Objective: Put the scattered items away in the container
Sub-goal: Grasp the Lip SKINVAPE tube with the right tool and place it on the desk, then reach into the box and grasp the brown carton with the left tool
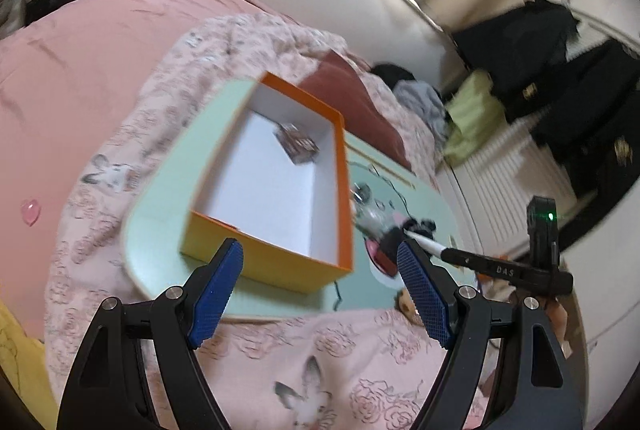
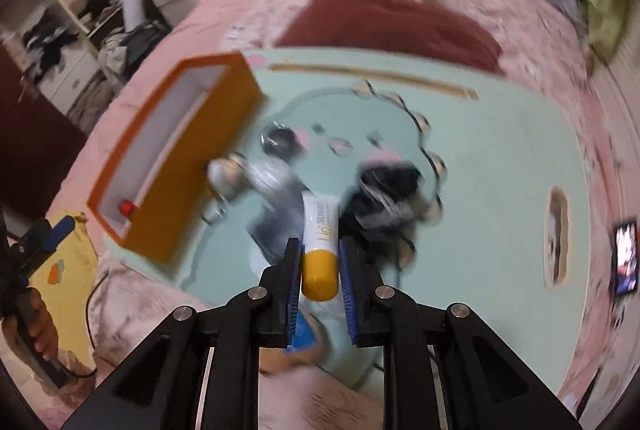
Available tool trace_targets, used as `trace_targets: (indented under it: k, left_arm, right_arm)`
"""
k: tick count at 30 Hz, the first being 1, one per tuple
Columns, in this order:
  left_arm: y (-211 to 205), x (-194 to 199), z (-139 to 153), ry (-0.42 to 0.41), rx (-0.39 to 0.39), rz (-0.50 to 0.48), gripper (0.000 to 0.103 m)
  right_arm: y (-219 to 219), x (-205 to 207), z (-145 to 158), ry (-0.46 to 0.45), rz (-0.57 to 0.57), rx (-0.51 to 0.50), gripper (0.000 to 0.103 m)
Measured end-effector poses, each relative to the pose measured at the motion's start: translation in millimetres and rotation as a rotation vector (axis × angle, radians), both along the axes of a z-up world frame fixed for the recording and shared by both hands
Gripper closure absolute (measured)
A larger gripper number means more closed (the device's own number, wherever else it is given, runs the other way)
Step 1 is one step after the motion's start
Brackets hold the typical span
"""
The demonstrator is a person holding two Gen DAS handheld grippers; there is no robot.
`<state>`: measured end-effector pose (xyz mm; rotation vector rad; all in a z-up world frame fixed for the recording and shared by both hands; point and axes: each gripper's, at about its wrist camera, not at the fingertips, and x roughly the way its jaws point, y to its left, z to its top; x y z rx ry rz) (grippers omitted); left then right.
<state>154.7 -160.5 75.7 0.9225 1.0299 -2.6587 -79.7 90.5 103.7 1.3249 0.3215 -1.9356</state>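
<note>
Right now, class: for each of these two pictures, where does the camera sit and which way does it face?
Left wrist: on the open left tool, looking down at the orange cardboard box on the mint-green tray table.
Right wrist: on the right tool, shut on a white yellow-capped tube; person's hand at left.
Shared: box, table, tube.

You have one orange box (image 1: 280,262) on one green board (image 1: 160,230), and one small dark item (image 1: 298,146) lies inside the box. You hold one white tube with a yellow cap (image 2: 319,250). Beside the box you can count one clear bottle (image 2: 268,177), one round shiny lid (image 2: 280,139) and one black bundle (image 2: 388,197). Its parts are too blurred for you to count. One phone (image 2: 625,258) lies on the bed.
</note>
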Motion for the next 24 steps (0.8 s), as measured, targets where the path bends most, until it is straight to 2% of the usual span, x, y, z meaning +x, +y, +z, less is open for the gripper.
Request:
trace_targets:
  k: [4, 8, 12, 14, 17, 19, 20, 22, 24]
  left_arm:
    - [16, -11, 4, -0.029, -0.038, -0.029, 0.024]
    - [23, -22, 12, -0.045, -0.068, -0.052, 0.024]
    - [17, -51, 27, -0.055, -0.097, -0.093, 0.024]
    - [6, -77, 33, -0.074, -0.101, -0.108, 0.024]
    - [-18, -129, 28, -0.200, -0.118, -0.059, 0.024]
    - [-28, -160, 15, -0.310, -0.166, -0.030, 0.024]
    - [-32, -174, 6, -0.340, -0.153, -0.036, 0.024]
    - [-45, -196, -12, -0.375, -0.036, -0.040, 0.024]
    - [-56, -211, -23, -0.374, 0.079, -0.024, 0.024]
  right_arm:
    - [18, -6, -4, -0.021, -0.023, -0.032, 0.085]
    - [45, -16, 4, -0.049, -0.077, -0.168, 0.082]
    - [74, -23, 20, -0.025, -0.150, -0.319, 0.059]
    - [82, -25, 25, -0.026, -0.170, -0.354, 0.055]
    - [87, -26, 28, -0.033, -0.186, -0.376, 0.055]
    - [88, -27, 29, -0.028, -0.196, -0.377, 0.055]
    - [89, -27, 30, -0.029, -0.197, -0.382, 0.055]
    - [89, -27, 29, -0.038, -0.189, -0.390, 0.055]
    - [88, -27, 27, -0.048, -0.180, -0.393, 0.055]
